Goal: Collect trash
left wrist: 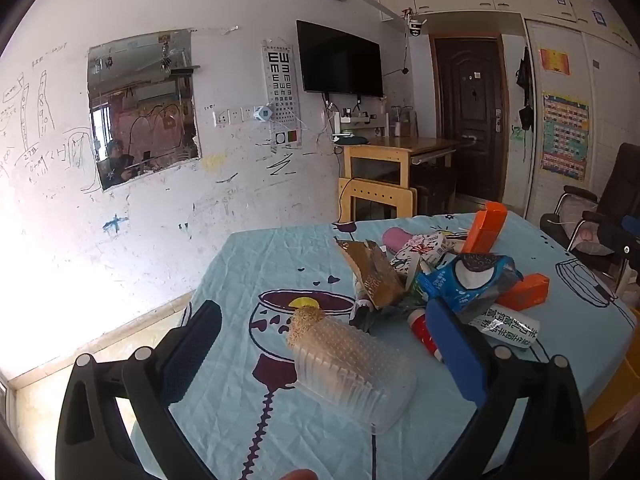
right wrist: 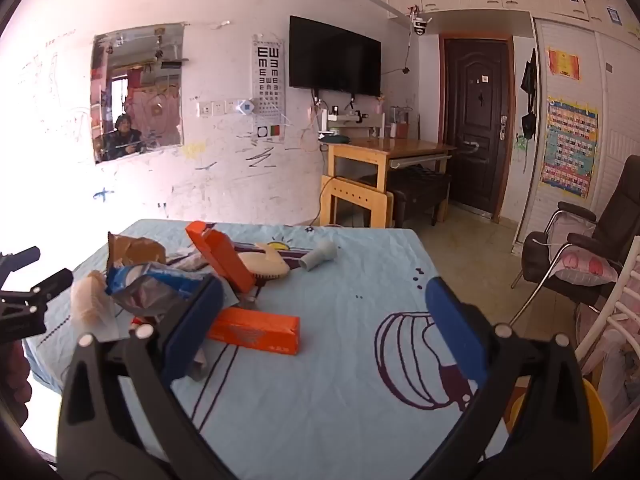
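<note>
- Two grippers are in view, each seen from its own wrist camera, both above a table under a light blue printed cloth [left wrist: 256, 264].
- Left gripper [left wrist: 320, 332]: jaws spread wide, nothing clamped. A clear ribbed plastic tray [left wrist: 352, 372] lies on the cloth in the lower centre of the left wrist view, in the gap between the fingers, touched by neither pad.
- Trash pile, centre right of the left wrist view: a torn brown wrapper [left wrist: 376, 272], a blue cookie packet [left wrist: 468, 280] just beside it, and two orange boxes, one standing tilted [left wrist: 486, 226] at the back and one lying [left wrist: 524, 291] at the right edge of the pile.
- Right gripper [right wrist: 324, 316]: jaws likewise spread wide and empty, over bare cloth.
- In the right wrist view the pile sits at left of centre; the lying orange box [right wrist: 256, 330] rests just beside the left pad, apart from it.
- A cream brush [right wrist: 268, 266] and a grey tube-shaped item [right wrist: 320, 256] lie beyond the pile, upper centre of the tabletop.
- A dark chair [right wrist: 576, 248] stands at far right, well apart from the table.
</note>
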Available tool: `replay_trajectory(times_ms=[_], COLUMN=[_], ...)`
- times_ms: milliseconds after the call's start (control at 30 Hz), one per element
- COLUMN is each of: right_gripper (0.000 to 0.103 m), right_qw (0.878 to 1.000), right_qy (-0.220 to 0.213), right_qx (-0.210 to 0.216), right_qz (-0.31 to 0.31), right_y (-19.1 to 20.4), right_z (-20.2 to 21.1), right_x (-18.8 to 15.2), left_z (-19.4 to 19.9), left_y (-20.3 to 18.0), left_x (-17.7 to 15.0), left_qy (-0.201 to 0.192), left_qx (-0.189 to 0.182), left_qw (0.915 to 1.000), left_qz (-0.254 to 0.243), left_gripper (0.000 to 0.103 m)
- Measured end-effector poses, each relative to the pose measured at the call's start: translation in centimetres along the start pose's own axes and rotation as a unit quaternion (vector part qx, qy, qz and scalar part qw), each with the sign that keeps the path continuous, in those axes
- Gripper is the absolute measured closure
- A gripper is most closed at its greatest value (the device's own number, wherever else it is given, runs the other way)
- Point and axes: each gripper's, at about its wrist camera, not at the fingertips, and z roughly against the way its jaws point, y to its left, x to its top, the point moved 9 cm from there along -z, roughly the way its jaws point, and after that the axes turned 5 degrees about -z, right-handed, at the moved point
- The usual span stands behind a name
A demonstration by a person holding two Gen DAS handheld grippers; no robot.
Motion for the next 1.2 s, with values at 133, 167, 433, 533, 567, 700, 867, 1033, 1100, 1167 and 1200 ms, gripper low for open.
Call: replay_trajectory(times_ms=[133, 167, 433, 533, 567, 700, 867, 1033, 1100, 1167, 1200], right_gripper=[0.006, 0.006, 0.006, 0.006, 0.006, 0.006, 0.006, 0.006, 0.006, 0.006, 0.006], right_qw=[1.000, 1.000, 1.000, 1.000, 1.000, 1.000, 1.000, 1.000, 1.000, 1.000, 1.000], right_qy=[0.001, 0.001, 0.002, 0.002, 0.002, 0.002, 0.001, 0.002, 0.002, 0.002, 0.002], right_qx=[0.000, 0.000, -0.001, 0.000, 0.000, 0.000, 0.000, 0.001, 0.000, 0.001, 0.000], right_qz=[-0.001, 0.000, -0.001, 0.000, 0.000, 0.000, 0.000, 0.001, 0.001, 0.001, 0.001], right_y=[0.0, 0.0, -0.1, 0.0, 0.0, 0.0, -0.1, -0.1, -0.1, -0.1, -0.1], right_z=[0.0, 0.0, 0.0, -0.1, -0.1, -0.1, 0.0, 0.0, 0.0, 0.0, 0.0], right_x=[0.0, 0.0, 0.0, -0.1, -0.1, -0.1, 0.0, 0.0, 0.0, 0.0, 0.0], left_z=[-0.1, -0.1, -0.6, -0.7, -0.4, -0.4, -0.4, -0.4, -0.4, -0.4, -0.5], left_y=[-0.1, -0.1, -0.4, -0.4, -0.2, 0.0, 0.1, 0.0, -0.1, -0.1, -0.1], left_x=[-0.1, -0.1, -0.4, -0.3, -0.3, -0.3, -0.3, -0.4, -0.4, -0.4, -0.4], left_qy=[0.008, 0.008, 0.009, 0.008, 0.007, 0.007, 0.007, 0.007, 0.007, 0.007, 0.007], left_qx=[-0.009, -0.008, -0.016, -0.017, -0.018, -0.018, -0.016, -0.016, -0.015, -0.016, -0.016], left_qw=[0.9999, 0.9999, 0.9998, 0.9998, 0.9998, 0.9997, 0.9998, 0.9998, 0.9998, 0.9998, 0.9998], left_qz=[0.011, 0.009, 0.009, 0.009, 0.011, 0.012, 0.011, 0.012, 0.010, 0.010, 0.010], left_gripper=[0.006, 0.006, 0.006, 0.006, 0.006, 0.006, 0.006, 0.006, 0.006, 0.006, 0.006])
